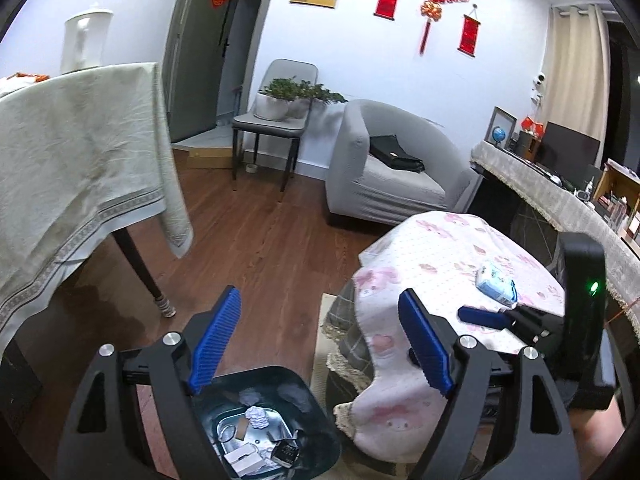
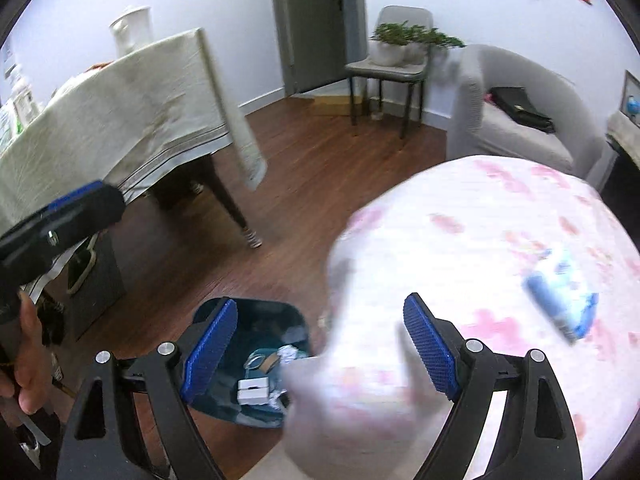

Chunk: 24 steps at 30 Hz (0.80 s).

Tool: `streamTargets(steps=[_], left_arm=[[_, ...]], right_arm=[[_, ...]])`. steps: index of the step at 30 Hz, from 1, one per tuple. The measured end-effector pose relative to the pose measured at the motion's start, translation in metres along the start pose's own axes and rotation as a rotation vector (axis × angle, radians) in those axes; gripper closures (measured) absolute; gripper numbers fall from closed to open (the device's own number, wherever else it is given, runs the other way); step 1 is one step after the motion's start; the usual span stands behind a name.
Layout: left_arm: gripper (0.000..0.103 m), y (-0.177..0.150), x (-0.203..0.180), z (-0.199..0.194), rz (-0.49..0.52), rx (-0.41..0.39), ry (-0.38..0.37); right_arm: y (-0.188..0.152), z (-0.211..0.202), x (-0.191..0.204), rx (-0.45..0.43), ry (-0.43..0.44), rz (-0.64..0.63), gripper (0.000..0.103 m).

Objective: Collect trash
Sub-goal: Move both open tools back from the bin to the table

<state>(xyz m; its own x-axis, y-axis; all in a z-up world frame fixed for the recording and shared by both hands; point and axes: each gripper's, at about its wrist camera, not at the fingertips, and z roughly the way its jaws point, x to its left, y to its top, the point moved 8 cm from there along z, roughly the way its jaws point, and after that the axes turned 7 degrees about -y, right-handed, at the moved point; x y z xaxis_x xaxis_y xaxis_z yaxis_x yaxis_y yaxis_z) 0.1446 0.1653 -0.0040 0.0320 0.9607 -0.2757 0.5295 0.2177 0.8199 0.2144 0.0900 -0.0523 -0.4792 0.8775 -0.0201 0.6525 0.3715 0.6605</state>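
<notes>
Trash: crumpled white paper, a small white box and other scraps lying at the bottom of a dark bin on the wood floor, just beside a low table draped in a pink-patterned cloth. Blue-and-white packet: on that cloth, near the tip of the right gripper, apart from it. Left gripper and right gripper: both with blue pads spread wide, nothing between them, above the bin and the table edge.
</notes>
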Motion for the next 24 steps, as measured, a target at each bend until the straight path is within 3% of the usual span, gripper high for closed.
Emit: streamTargets(steps=[10, 18, 21, 24], left_arm=[[0.020, 0.006, -0.053, 0.052, 0.025, 0.034, -0.062], [0.019, 0.005, -0.100, 0.094, 0.080, 0.073, -0.115], [0.019, 0.002, -0.117, 0.113, 0.106, 0.101, -0.141], [0.019, -0.003, -0.134, 0.130, 0.146, 0.128, -0.171]], right_arm=[[0.000, -0.016, -0.111, -0.034, -0.112, 0.159, 0.026], [-0.011, -0.023, -0.187, -0.028, -0.135, 0.339, 0.037], [-0.015, -0.019, -0.212, -0.016, -0.124, 0.430, 0.047], [-0.021, -0.012, -0.227, -0.002, -0.032, 0.529, 0.054]])
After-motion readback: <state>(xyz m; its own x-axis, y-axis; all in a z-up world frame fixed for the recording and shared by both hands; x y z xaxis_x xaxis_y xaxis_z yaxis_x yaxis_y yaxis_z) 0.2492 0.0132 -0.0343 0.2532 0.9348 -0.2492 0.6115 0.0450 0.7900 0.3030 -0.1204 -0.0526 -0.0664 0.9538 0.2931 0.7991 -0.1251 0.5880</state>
